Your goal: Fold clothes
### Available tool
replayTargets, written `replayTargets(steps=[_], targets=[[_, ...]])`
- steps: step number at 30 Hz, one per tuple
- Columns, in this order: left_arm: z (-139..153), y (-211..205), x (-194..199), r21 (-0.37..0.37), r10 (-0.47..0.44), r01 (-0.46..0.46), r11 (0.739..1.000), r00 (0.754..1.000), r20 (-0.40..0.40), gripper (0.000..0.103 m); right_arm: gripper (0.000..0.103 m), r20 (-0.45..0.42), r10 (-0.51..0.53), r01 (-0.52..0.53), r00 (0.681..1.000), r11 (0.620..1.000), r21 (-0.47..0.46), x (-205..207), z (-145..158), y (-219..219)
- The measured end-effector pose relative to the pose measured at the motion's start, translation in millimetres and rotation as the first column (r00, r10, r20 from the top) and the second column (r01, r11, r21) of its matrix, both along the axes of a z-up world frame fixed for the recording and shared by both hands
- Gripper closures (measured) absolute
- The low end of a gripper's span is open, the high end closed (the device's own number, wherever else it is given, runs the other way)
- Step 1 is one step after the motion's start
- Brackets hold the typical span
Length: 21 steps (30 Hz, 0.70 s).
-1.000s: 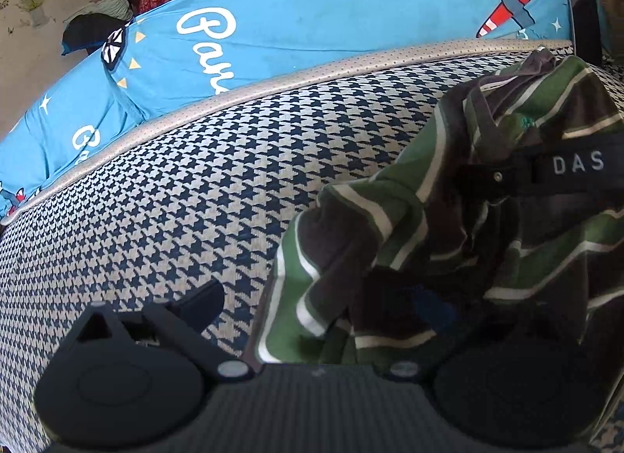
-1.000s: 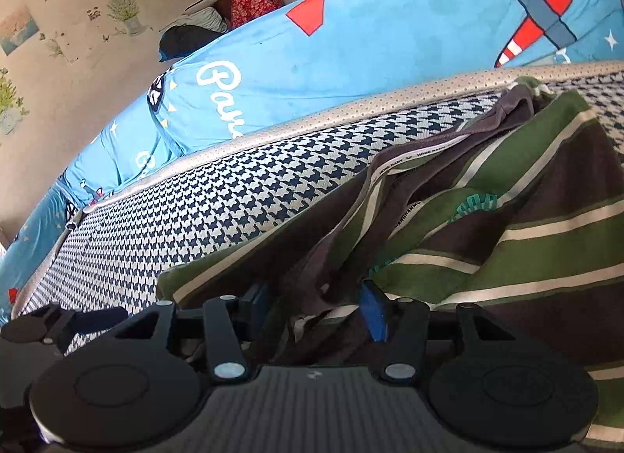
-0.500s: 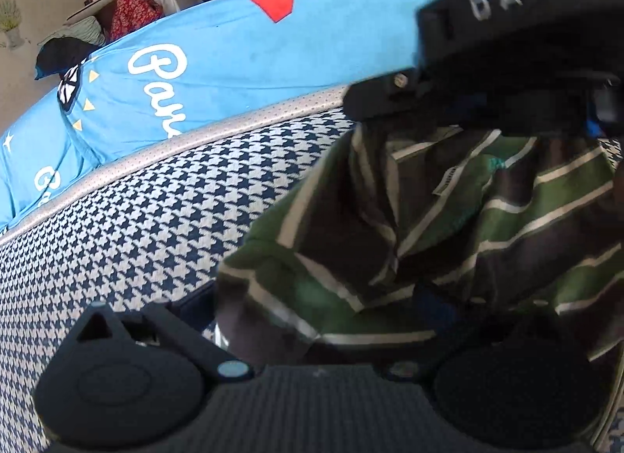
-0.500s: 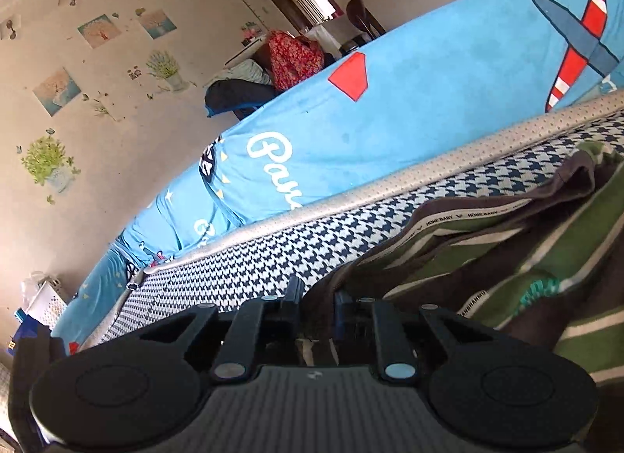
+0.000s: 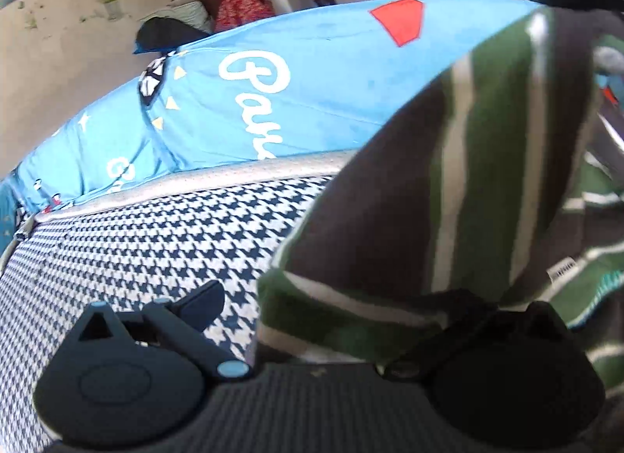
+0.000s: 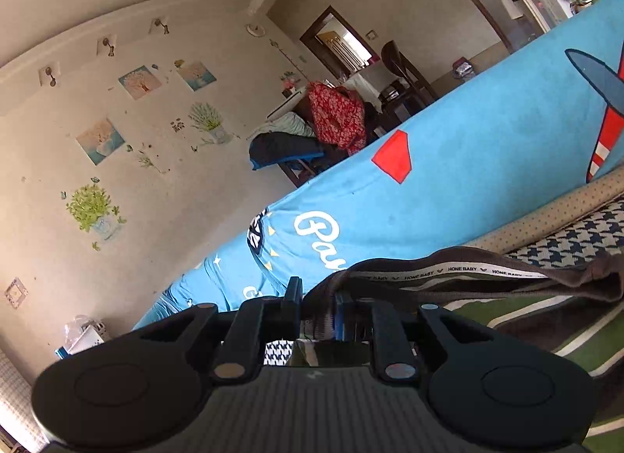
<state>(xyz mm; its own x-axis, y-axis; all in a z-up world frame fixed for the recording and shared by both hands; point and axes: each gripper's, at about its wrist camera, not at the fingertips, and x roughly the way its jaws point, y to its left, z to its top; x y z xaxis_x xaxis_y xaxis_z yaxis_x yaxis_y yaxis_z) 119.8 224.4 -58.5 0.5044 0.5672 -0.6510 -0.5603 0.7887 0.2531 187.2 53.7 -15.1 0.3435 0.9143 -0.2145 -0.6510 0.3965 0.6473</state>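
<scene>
Houndstooth fabric, navy and white, covers the work surface (image 5: 136,242), edged at the far side by a beige dotted band (image 6: 553,215). Beyond that runs a bright blue cover (image 5: 312,94) with white lettering, a red patch and an aeroplane print. Over in the room, a pale wall (image 6: 117,141) dotted with plant stickers and small pictures, and a red floral cloth (image 6: 335,114) heaped on far furniture by a doorway.

No containers to call here. The right gripper (image 6: 318,316) is clenched on the brown collar edge of the green, brown and white striped shirt (image 6: 546,320), its jaws having just closed on it, and only this view shows the printed neck tape. The left view shows the shirt (image 5: 468,199) hanging up tall on the right, lifted off the surface; the left gripper (image 5: 343,320) has one finger (image 5: 199,303) bare, the other buried under cloth, so I cannot tell whether it grips.
</scene>
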Motion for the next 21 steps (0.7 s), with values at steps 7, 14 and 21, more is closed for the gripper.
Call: replayTargets(steps=[7, 14, 21], targets=[[-3.7, 59.5, 10.1, 0.016, 0.323, -0.323, 0.946, 0.945, -0.049, 0.000, 0.063, 0.028, 0.008, -0.006, 1.000, 0.997, -0.072, 2.5, 0.6, -6.3], [8.7, 96.4, -16.0, -0.092, 0.424, -0.424, 0.901, 0.905, -0.025, 0.000, 0.063, 0.140, -0.077, 0.110, 0.987, 0.963, -0.247, 14.3, -4.7, -41.7], [14.0, 62.2, -7.2, -0.097, 0.301, -0.301, 0.949, 0.953, -0.022, 0.000, 0.063, 0.240, -0.107, 0.198, 0.965, 0.898, -0.394, 30.9, -17.3, -67.5]])
